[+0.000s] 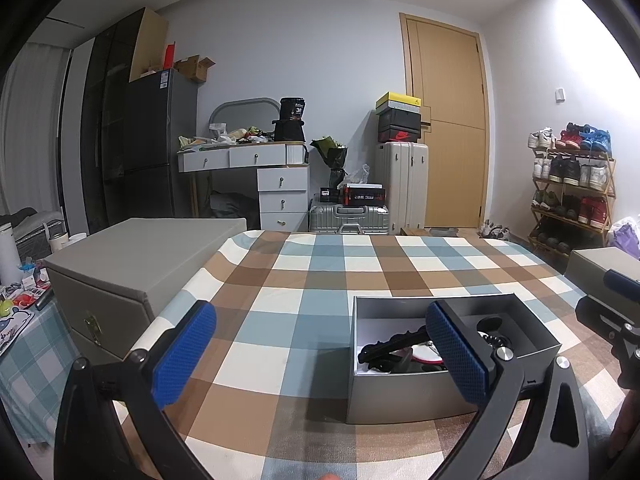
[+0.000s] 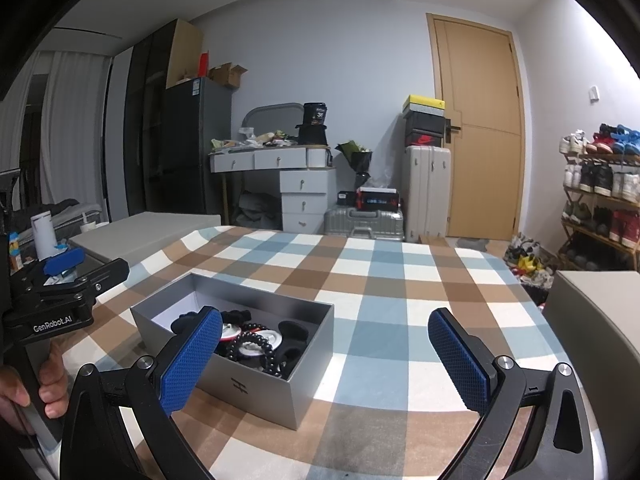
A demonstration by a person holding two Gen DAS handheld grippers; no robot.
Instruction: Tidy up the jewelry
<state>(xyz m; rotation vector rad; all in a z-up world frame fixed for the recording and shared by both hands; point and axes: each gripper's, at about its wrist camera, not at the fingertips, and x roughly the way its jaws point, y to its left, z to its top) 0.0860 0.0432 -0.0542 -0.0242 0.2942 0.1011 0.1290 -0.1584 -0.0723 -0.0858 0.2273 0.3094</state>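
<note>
Dim, even indoor light, soft shadows, sharp focus, strong fisheye bending with black corners.

Two low wrist views across the checkered table [image 1: 320, 280], both sharing the grey box [image 2: 256, 392].

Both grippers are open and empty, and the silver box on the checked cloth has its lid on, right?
Not quite. The silver box has no lid on: the right wrist view looks straight in at a black bead bracelet and other pieces. The rest holds: left gripper and right gripper have jaws open, empty.

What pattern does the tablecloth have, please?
Blue, brown and white checks on the tablecloth, clearest in the right wrist view.
</note>
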